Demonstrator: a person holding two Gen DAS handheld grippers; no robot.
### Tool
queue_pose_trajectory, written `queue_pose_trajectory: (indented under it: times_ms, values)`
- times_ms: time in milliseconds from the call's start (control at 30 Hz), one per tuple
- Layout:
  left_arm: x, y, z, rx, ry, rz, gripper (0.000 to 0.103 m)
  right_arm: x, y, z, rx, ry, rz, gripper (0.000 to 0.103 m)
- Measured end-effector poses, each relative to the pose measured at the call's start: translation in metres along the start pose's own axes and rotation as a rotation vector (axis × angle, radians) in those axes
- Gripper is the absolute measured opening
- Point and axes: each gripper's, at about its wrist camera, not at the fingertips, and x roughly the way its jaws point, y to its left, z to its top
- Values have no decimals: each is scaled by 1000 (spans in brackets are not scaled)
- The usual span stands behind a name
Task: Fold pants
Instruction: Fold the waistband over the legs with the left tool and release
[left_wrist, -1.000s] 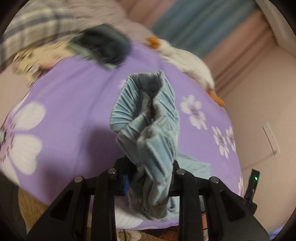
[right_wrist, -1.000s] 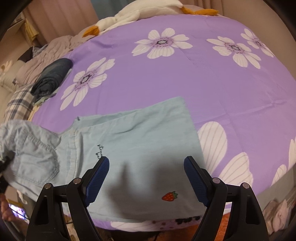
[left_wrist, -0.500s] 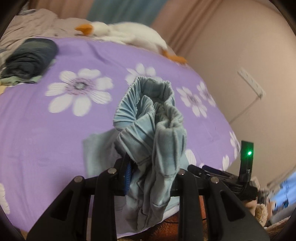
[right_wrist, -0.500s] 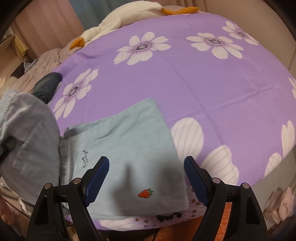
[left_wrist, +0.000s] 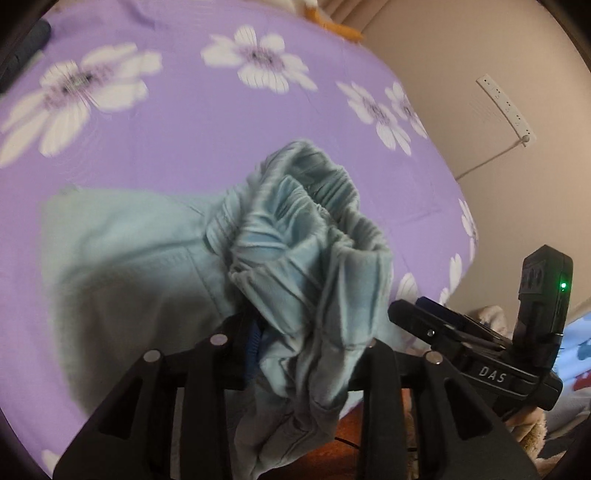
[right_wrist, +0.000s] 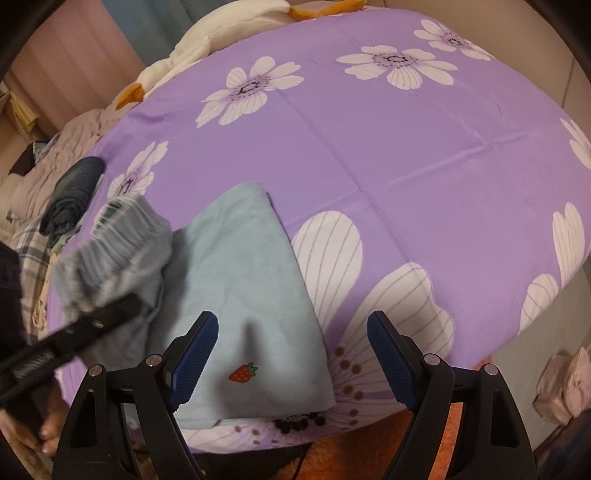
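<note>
Light blue pants (right_wrist: 251, 280) lie on a purple flowered bedspread (right_wrist: 406, 155), with a small strawberry print near the front edge. My left gripper (left_wrist: 306, 354) is shut on the bunched elastic waistband (left_wrist: 314, 229) and holds it above the flat legs (left_wrist: 122, 258). In the right wrist view the raised waistband (right_wrist: 114, 243) hangs over the left part of the pants. My right gripper (right_wrist: 291, 354) is open and empty, just above the pants' front right corner. It also shows in the left wrist view (left_wrist: 424, 317), at the right.
A rolled dark garment (right_wrist: 74, 192) and plaid bedding (right_wrist: 29, 258) lie at the left. A white plush goose (right_wrist: 229, 29) lies at the bed's far edge. A wall with a power strip (left_wrist: 506, 107) is close on the right. Orange carpet (right_wrist: 351, 454) lies below the bed edge.
My left gripper has carried the waistband rightward over the flat legs, toward the right gripper. The right gripper has stayed open and shifted a little right along the front edge.
</note>
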Motion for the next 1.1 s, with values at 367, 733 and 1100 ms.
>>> queue_pose_trajectory:
  times_ms: [367, 733, 1100]
  values:
    - [-25, -4, -6, -70, 18, -169, 86, -7, -12, 4, 40, -9, 60, 83]
    - [-86, 51, -16, -173, -151, 97, 87, 3, 10, 24, 7, 41, 245, 96]
    - [-100, 105, -20, -327, -207, 101, 69, 53, 53, 14, -91, 133, 213, 51]
